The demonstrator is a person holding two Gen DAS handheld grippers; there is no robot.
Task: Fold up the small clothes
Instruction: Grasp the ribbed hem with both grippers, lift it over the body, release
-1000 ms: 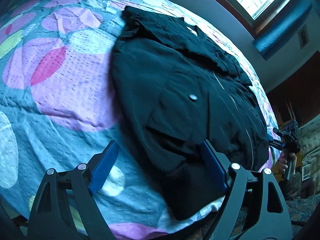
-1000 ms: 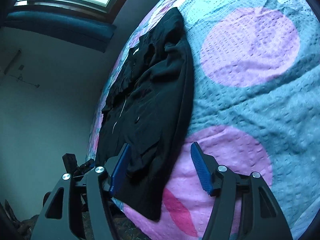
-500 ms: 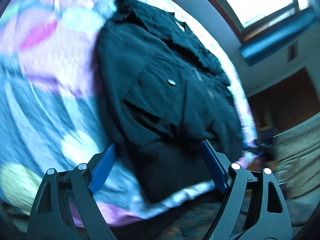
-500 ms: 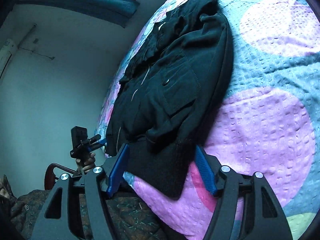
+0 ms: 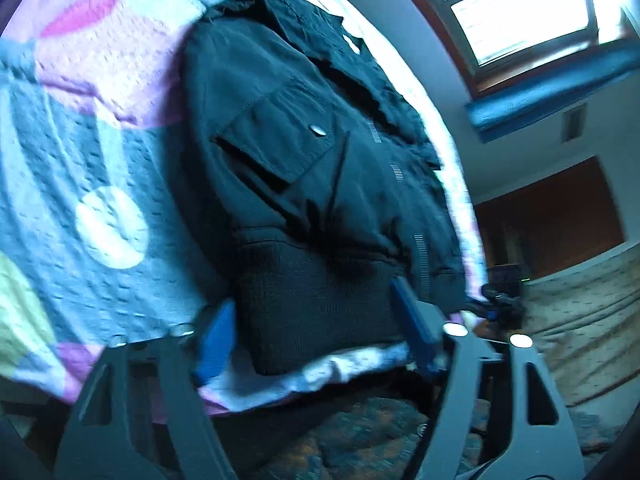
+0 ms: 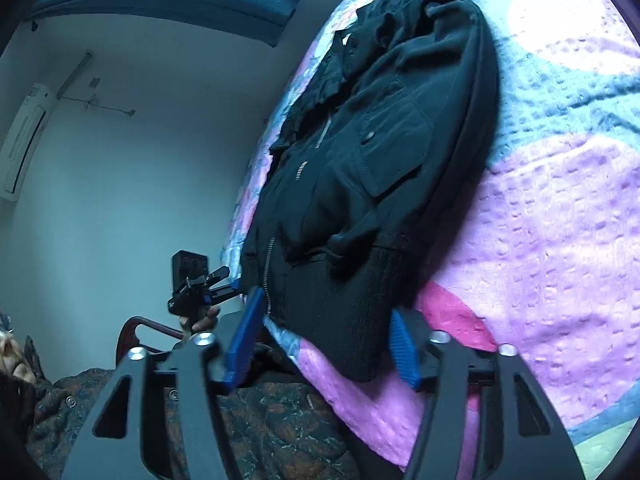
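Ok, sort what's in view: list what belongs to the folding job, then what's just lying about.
Job: black jacket, left tongs and right tongs, both closing around its hem.
Lying about: bedspread, window, blue roll, wall unit.

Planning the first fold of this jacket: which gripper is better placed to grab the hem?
Both, nearly evenly. The left gripper and the right gripper each straddle a corner of the black jacket's ribbed hem, jaws closing around it. The left's view is blurred, so the right looks slightly steadier.
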